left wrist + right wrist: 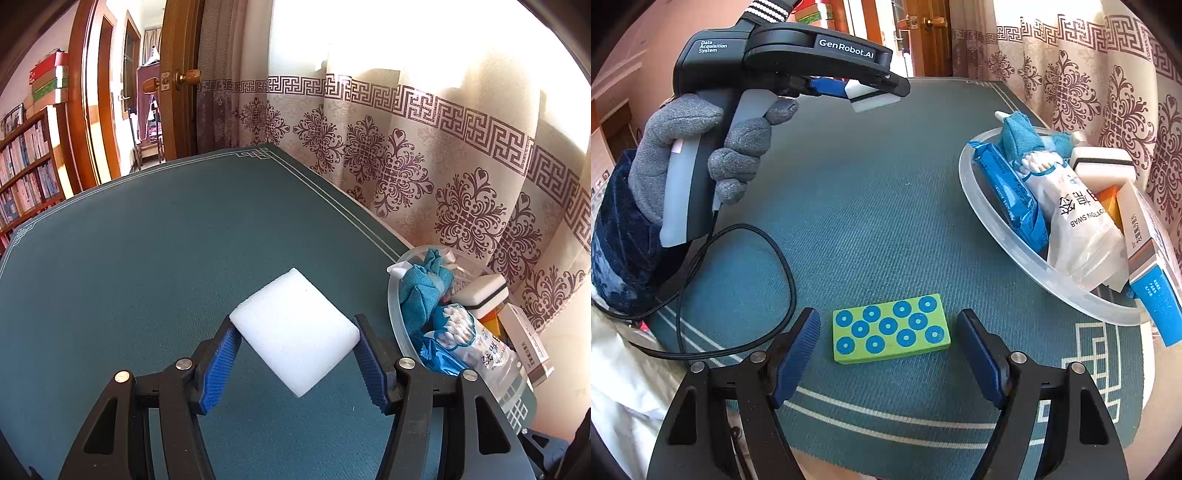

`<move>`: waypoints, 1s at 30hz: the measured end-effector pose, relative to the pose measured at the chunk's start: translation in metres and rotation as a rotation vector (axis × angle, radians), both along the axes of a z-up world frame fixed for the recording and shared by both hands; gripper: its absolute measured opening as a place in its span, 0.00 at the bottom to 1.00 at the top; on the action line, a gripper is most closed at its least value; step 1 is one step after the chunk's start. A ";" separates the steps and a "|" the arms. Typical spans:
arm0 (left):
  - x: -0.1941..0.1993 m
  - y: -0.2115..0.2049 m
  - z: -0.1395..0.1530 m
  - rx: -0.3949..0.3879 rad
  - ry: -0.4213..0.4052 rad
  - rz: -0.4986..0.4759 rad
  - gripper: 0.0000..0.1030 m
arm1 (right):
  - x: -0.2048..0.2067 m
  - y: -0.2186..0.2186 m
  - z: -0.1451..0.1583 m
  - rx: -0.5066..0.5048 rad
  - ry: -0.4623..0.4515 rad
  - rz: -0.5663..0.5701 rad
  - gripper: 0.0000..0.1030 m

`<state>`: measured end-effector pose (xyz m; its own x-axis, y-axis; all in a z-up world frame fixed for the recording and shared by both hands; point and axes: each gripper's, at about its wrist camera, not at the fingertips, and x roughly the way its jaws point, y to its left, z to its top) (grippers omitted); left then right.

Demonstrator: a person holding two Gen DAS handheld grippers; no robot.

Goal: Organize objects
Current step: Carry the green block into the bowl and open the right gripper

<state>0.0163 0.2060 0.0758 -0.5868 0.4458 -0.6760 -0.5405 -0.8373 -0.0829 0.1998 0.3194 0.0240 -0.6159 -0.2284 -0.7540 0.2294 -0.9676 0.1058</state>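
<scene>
Two tongs work over a teal felt-like bench (pixel 871 206). The left tongs (pixel 295 334) pinch one white foam sponge (pixel 295 328), lifted clear. The right tongs (pixel 888 328) stand spread around one green block (pixel 891 333) (eleven blue dots) lying flat, untouched. One clear plastic bowl (pixel 997 229), partly cut off, holds crowded packets; count unclear.

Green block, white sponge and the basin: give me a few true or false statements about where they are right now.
1. The left gripper holds the white sponge. True.
2. The green block sits inside the basin. False: it lies on the table mat.
3. The right gripper has its jaws closed on the green block. False: they stand apart on either side.
4. The basin holds a bag of cotton swabs. True.
</scene>
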 end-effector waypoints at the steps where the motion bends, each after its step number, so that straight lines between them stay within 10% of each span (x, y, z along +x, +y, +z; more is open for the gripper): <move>1: 0.000 0.001 0.000 -0.002 0.000 -0.002 0.62 | 0.001 0.000 0.000 0.003 0.006 -0.006 0.70; 18: 0.007 0.017 0.004 -0.018 0.008 -0.039 0.62 | -0.008 0.031 0.073 0.052 0.279 -0.152 0.60; 30: 0.009 0.040 0.002 -0.045 0.006 -0.081 0.62 | -0.018 0.065 0.066 0.130 0.286 -0.292 0.62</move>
<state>0.0254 0.2455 0.0776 -0.5544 0.4613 -0.6927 -0.6069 -0.7936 -0.0428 0.1814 0.3848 0.0901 -0.8292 0.0724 -0.5542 -0.0538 -0.9973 -0.0497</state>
